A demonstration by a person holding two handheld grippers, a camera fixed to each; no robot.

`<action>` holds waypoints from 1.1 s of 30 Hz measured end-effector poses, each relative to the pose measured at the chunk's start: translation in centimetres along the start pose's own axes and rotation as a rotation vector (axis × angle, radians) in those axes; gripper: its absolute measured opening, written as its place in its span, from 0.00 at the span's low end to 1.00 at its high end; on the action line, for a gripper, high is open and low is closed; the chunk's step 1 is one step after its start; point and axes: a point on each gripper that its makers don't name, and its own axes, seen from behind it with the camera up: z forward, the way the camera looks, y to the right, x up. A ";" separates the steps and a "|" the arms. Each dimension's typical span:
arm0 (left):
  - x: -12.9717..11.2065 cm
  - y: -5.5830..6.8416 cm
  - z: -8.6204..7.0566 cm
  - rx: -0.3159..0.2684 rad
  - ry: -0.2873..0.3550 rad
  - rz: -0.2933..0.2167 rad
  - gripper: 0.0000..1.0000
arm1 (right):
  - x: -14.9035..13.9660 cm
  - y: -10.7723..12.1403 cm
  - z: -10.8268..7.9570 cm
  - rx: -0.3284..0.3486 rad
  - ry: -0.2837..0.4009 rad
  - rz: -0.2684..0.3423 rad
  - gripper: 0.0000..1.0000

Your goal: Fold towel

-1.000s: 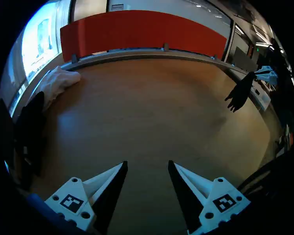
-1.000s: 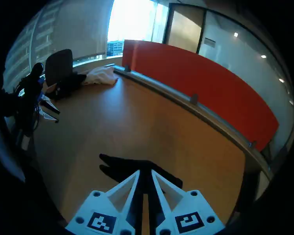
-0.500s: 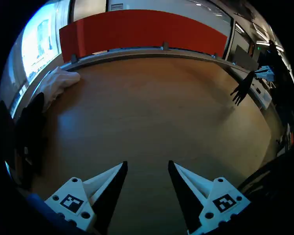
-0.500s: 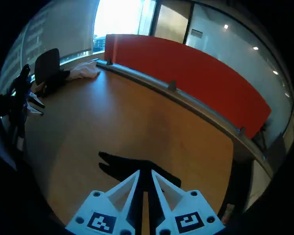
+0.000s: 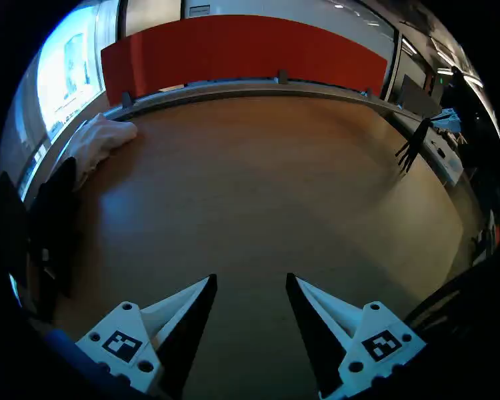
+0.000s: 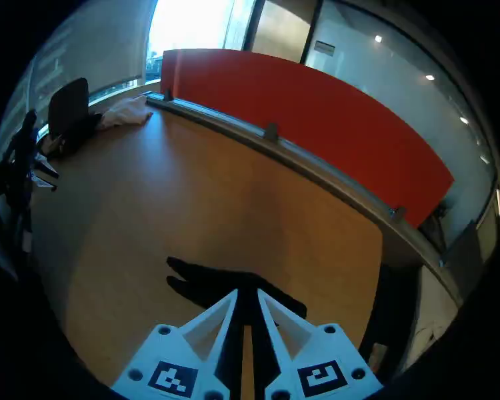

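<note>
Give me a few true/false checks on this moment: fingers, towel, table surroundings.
1. The left gripper has its fingers open with nothing between them. True.
2. The white towel lies folded flat in the middle of the table. False: it sits crumpled at the table's far corner, beside the end of the divider.
3. The right gripper has its fingers closed on a black glove-shaped item. True.
4. The divider along the table's far edge is blue. False: it is red.
5. The left gripper is touching the towel. False: the towel is well away from its fingers.
</note>
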 end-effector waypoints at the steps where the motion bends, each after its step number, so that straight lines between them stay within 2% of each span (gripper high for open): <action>1: 0.0 0.0 0.0 0.000 0.000 0.000 0.76 | 0.0 0.2 0.1 -0.002 -0.001 0.001 0.05; 8: 0.2 0.4 0.0 0.002 0.000 0.004 0.76 | -0.5 1.0 0.3 -0.006 -0.013 0.001 0.05; 17: 0.4 1.1 0.1 -0.003 0.000 0.008 0.76 | -2.3 0.8 -0.2 0.004 -0.032 0.005 0.05; 33: 0.6 1.8 0.1 -0.011 -0.004 0.024 0.76 | -11.3 0.0 -1.1 0.025 -0.170 0.010 0.05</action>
